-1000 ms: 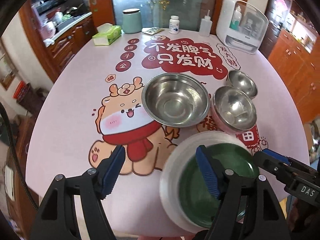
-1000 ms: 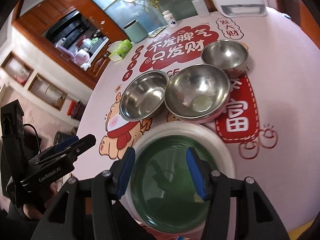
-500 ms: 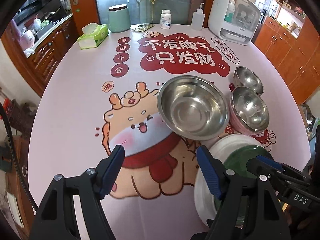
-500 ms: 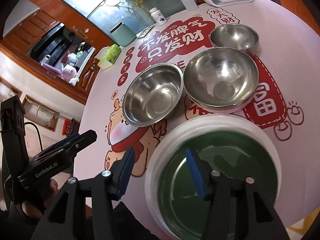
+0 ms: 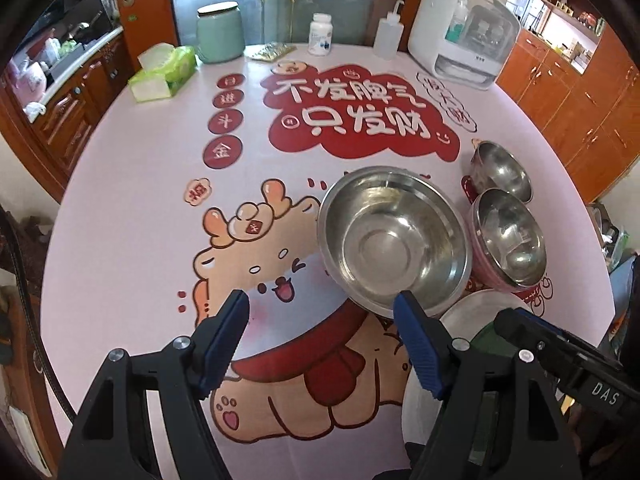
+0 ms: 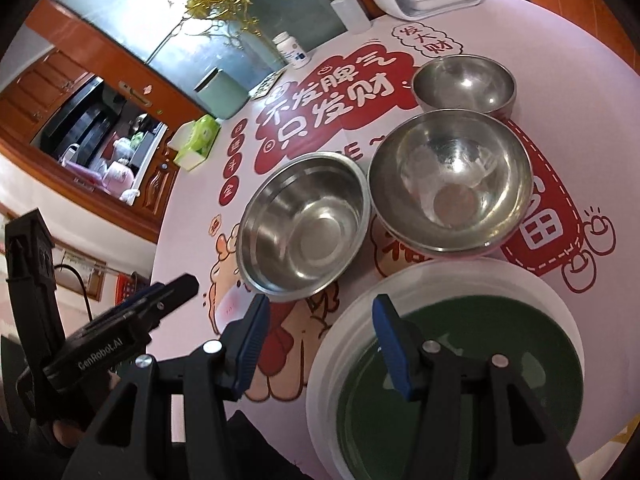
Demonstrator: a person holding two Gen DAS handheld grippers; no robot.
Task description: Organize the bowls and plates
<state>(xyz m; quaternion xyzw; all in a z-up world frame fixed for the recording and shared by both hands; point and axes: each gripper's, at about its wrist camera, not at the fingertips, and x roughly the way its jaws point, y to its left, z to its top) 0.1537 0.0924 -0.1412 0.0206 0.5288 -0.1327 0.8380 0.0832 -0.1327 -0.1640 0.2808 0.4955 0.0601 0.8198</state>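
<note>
Both hand-held grippers, left (image 5: 322,318) and right (image 6: 318,322), tilt downward, jaws apart, gripping nothing; steel bowls (image 5: 394,238) sit empty on the tabletop (image 5: 132,216).

bowls (image 5: 394,236): shiny metal | plate (image 6: 460,364): glossy | tablecloth (image 5: 120,220): smooth, printed

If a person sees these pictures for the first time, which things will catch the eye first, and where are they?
First, the pink tablecloth with its big cartoon animal and red banner of white characters. Next, three empty steel bowls in a row across the middle, beside a white plate with a green centre near the front edge. Both grippers, left and right, hover open above the table.
</note>
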